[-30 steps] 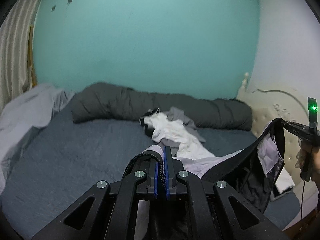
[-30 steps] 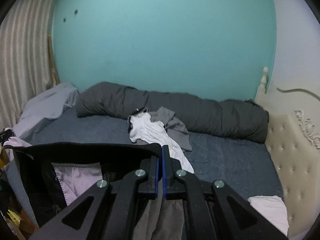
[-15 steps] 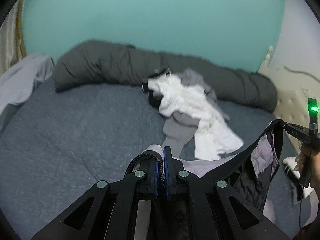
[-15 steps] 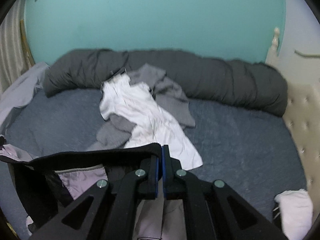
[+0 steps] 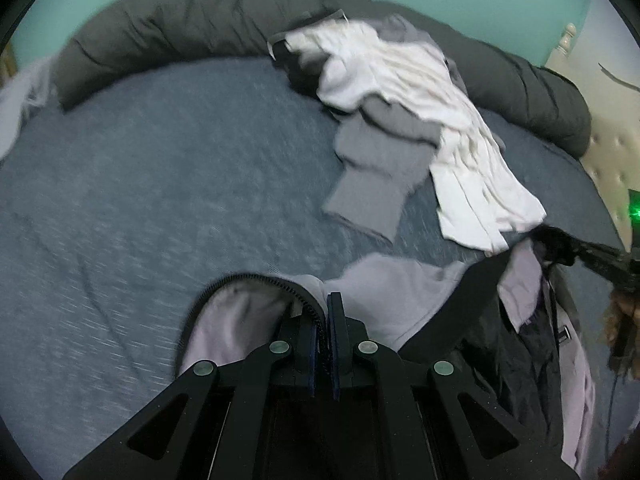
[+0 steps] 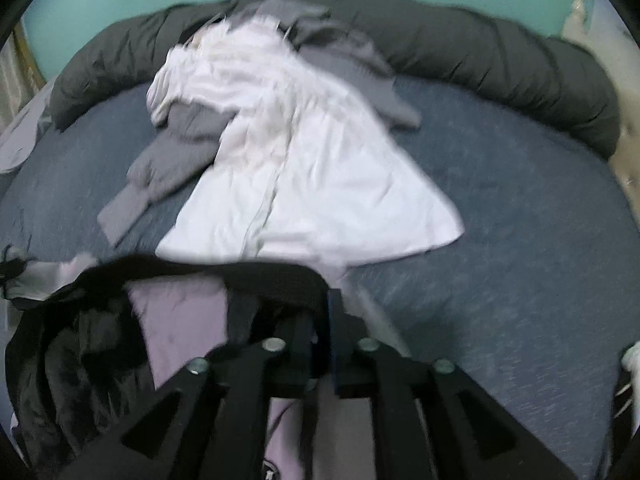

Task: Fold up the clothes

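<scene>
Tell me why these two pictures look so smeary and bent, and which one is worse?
Right wrist view: worse, the white garment and right gripper are smeared by motion. Left wrist view: sharper, the left gripper is crisp on the jacket, though the bed sheet streaks. Both: fisheye lenses curve the dark duvet roll; lighting is dim and flat.

My left gripper clamped tight, jacket edge pinched between its fingers, my right gripper likewise closed on the dark hem, both tilted downward, fabric stretched between them
</scene>
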A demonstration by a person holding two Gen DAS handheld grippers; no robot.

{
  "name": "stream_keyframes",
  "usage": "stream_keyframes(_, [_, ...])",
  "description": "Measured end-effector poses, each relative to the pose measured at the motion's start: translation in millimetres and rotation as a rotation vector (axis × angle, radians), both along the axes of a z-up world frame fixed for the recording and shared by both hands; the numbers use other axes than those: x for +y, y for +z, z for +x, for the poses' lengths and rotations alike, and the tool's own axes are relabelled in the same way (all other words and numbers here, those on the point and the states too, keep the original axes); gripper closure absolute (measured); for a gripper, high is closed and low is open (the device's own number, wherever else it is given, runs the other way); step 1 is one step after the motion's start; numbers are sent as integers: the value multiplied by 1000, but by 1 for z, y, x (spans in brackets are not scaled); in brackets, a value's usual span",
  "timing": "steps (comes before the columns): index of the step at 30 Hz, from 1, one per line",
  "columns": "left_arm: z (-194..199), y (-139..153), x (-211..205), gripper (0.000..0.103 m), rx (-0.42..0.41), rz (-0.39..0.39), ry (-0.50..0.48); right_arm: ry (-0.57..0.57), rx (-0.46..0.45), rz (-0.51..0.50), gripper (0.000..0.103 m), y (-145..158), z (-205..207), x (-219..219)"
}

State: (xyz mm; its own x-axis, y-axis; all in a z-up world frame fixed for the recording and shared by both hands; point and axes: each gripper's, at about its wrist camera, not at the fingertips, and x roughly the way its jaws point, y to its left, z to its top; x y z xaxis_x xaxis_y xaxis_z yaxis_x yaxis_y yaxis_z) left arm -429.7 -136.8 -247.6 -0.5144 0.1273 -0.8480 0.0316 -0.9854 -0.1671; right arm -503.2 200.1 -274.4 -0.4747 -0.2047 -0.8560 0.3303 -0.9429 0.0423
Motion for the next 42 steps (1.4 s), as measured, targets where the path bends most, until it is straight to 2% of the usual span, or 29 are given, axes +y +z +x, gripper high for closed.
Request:
stream_keyframes(2, [2,-7,3,94,-5,12,-3,4,-27,-20,69,-11,3,1])
stream_keyframes(4, [5,-9,1,84,-14,36,-6,-15,-33,-63,40,-7,14,8])
stream_keyframes(5, [8,-6,-1,72,-16,40,-6,-23,-36,-80,38,-4,19,11])
stream_keyframes(6, [11,-2,-3,60,-15,44,-3,-31,-42,-96,38,-1,25,15])
stream_keyframes(8, [19,9,-10,48,-4,63,12,-70,-28,-151,38,11,40,29])
stream_keyframes(9, [23,14,-12,46,2,74,18,-90,-17,-189,37,18,47,36])
stream_keyframes(12, [41,36,-12,46,38,74,2,-140,25,-347,37,38,83,58])
stream_keyframes(15, [65,53,-11,46,74,34,-30,-146,61,-433,36,49,129,65])
stream_keyframes(18, [96,55,-19,46,77,36,-34,-133,71,-478,35,47,169,65])
stream_keyframes(23, [141,30,-42,46,36,11,-19,-133,35,-560,35,23,230,65])
stream_keyframes(27, [163,2,-66,46,-19,77,41,-135,3,-628,34,8,256,65])
stream_keyframes(32, [178,-18,-62,46,-49,61,29,-64,21,-638,34,5,273,56])
stream_keyframes(38, [195,-28,-56,46,-69,32,24,-4,15,-657,34,3,276,54])
stream_keyframes(42, [211,-34,-66,46,-102,6,26,0,22,-676,34,3,276,57])
